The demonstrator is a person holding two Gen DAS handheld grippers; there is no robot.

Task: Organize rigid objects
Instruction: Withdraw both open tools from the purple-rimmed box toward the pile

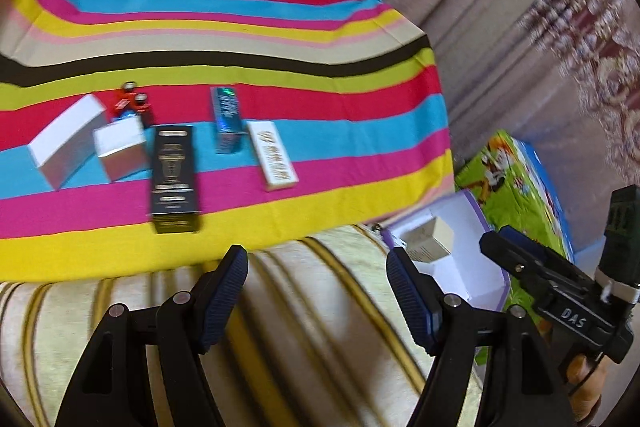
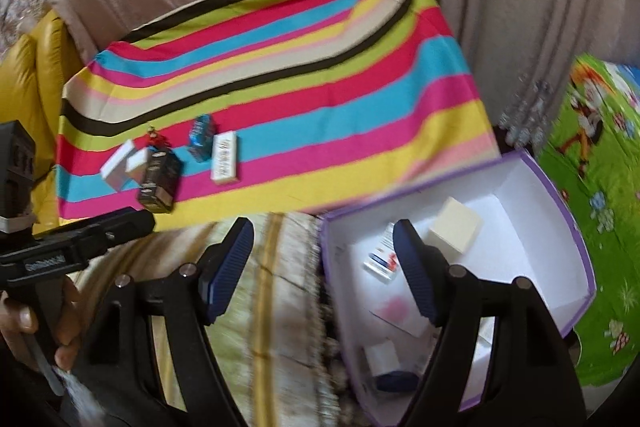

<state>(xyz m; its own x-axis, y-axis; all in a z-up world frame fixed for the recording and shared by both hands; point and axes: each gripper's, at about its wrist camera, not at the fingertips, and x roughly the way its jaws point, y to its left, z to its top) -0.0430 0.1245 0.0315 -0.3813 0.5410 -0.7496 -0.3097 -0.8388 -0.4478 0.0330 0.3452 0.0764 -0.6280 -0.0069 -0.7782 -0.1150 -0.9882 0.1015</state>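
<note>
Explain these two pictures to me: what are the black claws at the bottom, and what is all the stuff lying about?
There is no robot here: a person holds a two-finger gripper in each hand, with a camera on each looking along its fingers. One picture is from the left gripper, the other from the right gripper. Both stand open and empty.

Each camera also catches the other tool, with the hand that grips it.

On the striped cloth lie small boxes: two white boxes, a black box, a blue box and a white labelled box. Something small and red is too blurred to name.

Beside it, an open purple-edged box already holds a cream box and other packets.
</note>
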